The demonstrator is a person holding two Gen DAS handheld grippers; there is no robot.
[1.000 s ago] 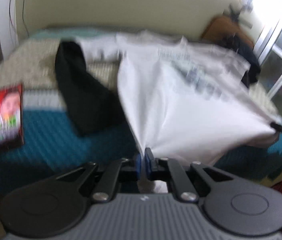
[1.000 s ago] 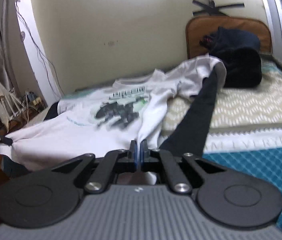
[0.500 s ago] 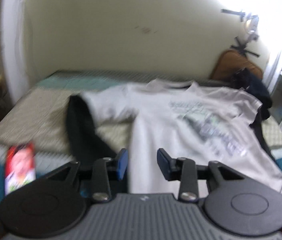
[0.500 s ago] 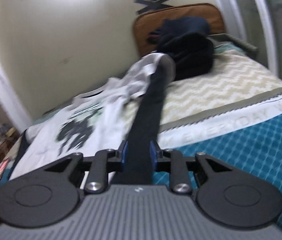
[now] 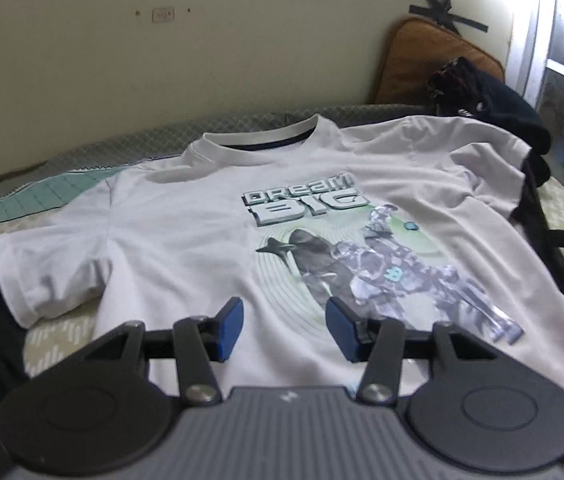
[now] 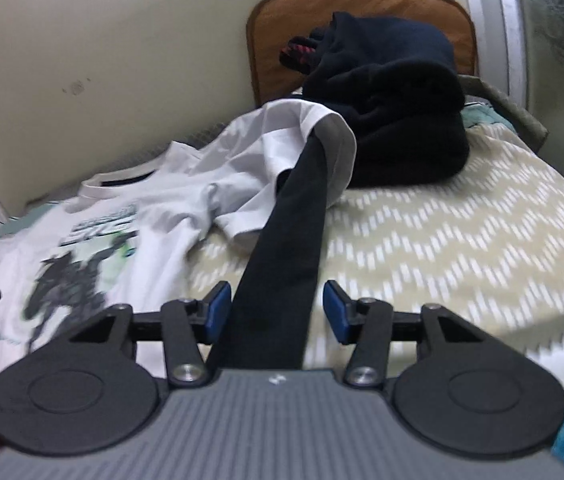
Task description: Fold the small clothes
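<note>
- Left gripper [image 5: 284,330]: jaws are opening, blue pads [image 5: 230,329] standing apart with nothing pinched; only the shirt's flat front is showing through the gap below them.
- White T-shirt [image 5: 185,240] is lying face up and spread out on the bed straight ahead of the left gripper, collar at the far end, "DREAM BIG" print ahead and to the right of the jaws.
- Its left sleeve [image 5: 53,268] is lying flat, ahead-left of the left gripper.
- Right gripper [image 6: 271,312]: jaws are opening too, pads clear of cloth on both sides.
- Black strap-like strip of fabric [image 6: 282,248] is running through the gap between the right jaws and away from them, up toward the shirt's other sleeve [image 6: 306,148]; not clamped.
- That sleeve is sitting bunched and raised, ahead of the right gripper, against a dark clothes pile [image 6: 394,112].
- Dark pile is sitting far ahead and slightly right of the right gripper, in front of a brown cushion [image 6: 362,4] at the wall.
- Zigzag-pattern bedspread [image 6: 442,248] is showing bare to the right of the right gripper.
- Left gripper's fingertip is poking in at the left edge of the right wrist view.
</note>
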